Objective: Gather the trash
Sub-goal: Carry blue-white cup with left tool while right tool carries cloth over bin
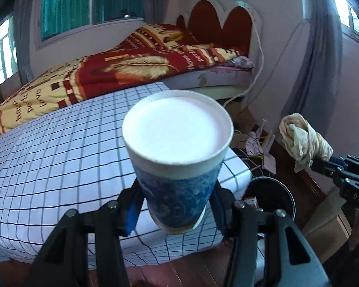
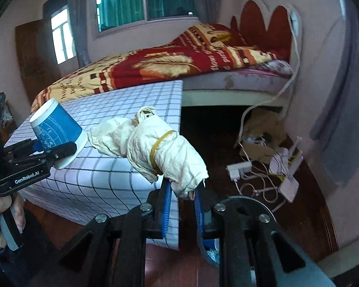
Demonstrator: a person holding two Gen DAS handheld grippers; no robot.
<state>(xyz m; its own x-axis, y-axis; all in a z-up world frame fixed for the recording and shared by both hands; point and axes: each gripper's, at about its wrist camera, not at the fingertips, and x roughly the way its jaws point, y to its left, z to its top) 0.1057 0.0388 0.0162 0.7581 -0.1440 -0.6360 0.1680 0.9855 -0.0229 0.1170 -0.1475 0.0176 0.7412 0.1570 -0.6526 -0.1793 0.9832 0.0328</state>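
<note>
The left claw [image 1: 177,205] grips a blue paper cup [image 1: 177,167]; the right claw [image 2: 183,196] is clamped on a crumpled paper bundle [image 2: 155,148]

Cup [image 1: 177,181] blue w/ paler swirl print & white rim, wad [image 2: 160,153] cream w/ mustard rubber band [image 2: 160,144], bench cloth [image 1: 59,148] white w/ thin dark grid, blanket [image 1: 136,67] red/yellow w/ feather motif & lettering, headboard [image 1: 217,21] dark red, fingers [image 2: 168,205] black w/ blue pads, curtains [image 1: 316,55] grey.
</note>
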